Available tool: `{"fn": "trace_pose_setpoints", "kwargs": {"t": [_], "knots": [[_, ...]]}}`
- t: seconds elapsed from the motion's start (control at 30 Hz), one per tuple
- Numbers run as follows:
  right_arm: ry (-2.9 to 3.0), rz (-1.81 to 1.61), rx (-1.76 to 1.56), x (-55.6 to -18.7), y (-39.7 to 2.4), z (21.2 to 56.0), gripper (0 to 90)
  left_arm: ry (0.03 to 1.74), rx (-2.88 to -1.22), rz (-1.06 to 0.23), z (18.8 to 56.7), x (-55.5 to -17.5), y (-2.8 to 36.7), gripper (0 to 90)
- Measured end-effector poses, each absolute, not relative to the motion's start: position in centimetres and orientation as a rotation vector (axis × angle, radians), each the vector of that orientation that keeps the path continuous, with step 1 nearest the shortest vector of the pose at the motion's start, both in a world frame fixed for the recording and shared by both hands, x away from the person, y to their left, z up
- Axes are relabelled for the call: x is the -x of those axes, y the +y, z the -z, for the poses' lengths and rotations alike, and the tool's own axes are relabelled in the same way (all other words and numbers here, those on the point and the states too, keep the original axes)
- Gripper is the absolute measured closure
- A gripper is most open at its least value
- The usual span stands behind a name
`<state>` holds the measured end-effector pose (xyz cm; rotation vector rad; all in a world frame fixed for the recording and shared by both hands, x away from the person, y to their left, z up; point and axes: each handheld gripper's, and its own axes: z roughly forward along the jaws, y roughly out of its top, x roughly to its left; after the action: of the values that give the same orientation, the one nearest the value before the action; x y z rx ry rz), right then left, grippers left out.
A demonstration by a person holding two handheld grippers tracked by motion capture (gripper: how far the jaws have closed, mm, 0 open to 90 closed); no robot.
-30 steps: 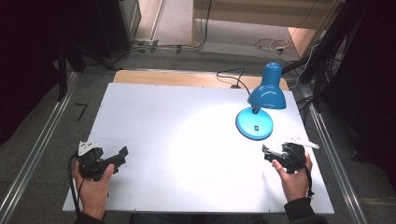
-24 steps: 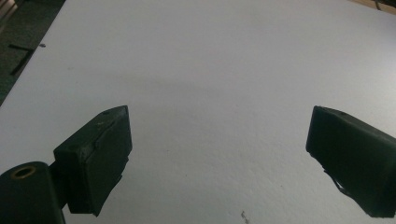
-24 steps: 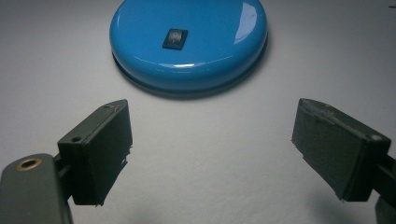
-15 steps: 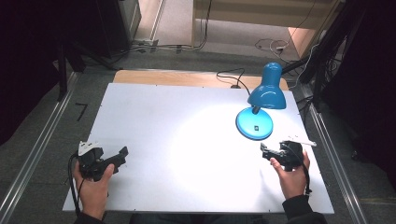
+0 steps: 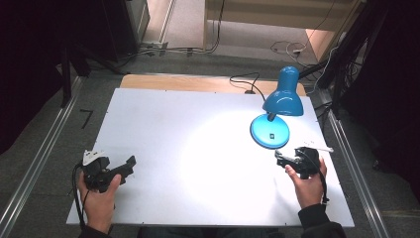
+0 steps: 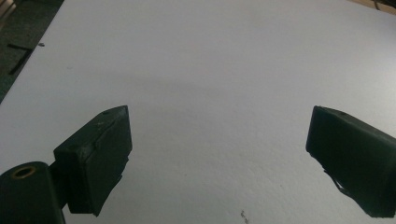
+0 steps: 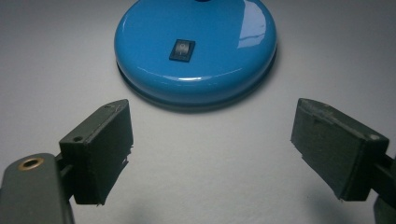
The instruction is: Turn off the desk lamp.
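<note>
Since a second ago the right gripper (image 5: 280, 156) has edged a little toward the middle of the table and nearer the lamp's base, while the left one has barely shifted. On the left side of the white table (image 5: 198, 134), near the front edge, a hand (image 5: 99, 198) holds the left gripper (image 5: 130, 163) low over the surface, jaws pointing toward the table's middle. From the left gripper view its two black jaws stand wide apart with bare white tabletop between them. Toward the middle, a bright pool of light lies on the table under the lamp's shade. Further right stands the blue desk lamp (image 5: 277, 106), its round base (image 5: 270, 131) resting flat on the table near the right edge and its shade (image 5: 283, 99) leaning over toward the centre; a black cord (image 5: 242, 79) trails off the far edge behind it. On top of the base sits a small black switch (image 7: 182, 49). Just in front of the base, the other hand (image 5: 308, 186) holds the right gripper, jaws spread wide and empty, aimed at the base and near it without touching.
</note>
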<state>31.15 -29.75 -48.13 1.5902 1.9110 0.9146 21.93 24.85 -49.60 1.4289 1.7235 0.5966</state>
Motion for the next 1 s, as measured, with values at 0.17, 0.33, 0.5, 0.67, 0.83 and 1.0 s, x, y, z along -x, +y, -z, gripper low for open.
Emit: {"fn": "trace_pose_setpoints", "kwargs": {"t": [0.17,0.33,0.5,0.67,0.83,1.0], "knots": [[1.913,-0.909,-1.588,-31.29,-29.65,48.12,11.6,1.724,-1.43,-0.594,49.6,-21.95,24.85,7.6],[1.916,-0.909,-1.587,-31.39,-29.55,48.17,11.9,1.723,-1.43,-0.594,49.61,-21.94,24.85,7.6],[1.918,-0.907,-1.585,-31.51,-29.46,48.23,11.9,1.723,-1.43,-0.593,49.63,-21.96,24.86,7.6],[1.918,-0.906,-1.584,-31.62,-29.34,48.24,12.2,1.723,-1.429,-0.592,49.62,-21.96,24.86,7.6],[1.919,-0.908,-1.58,-31.7,-29.22,48.22,12.2,1.724,-1.43,-0.591,49.64,-21.96,24.89,7.6],[1.92,-0.905,-1.578,-31.83,-29.15,48.21,12.3,1.724,-1.43,-0.59,49.64,-21.96,24.89,7.6]]}}
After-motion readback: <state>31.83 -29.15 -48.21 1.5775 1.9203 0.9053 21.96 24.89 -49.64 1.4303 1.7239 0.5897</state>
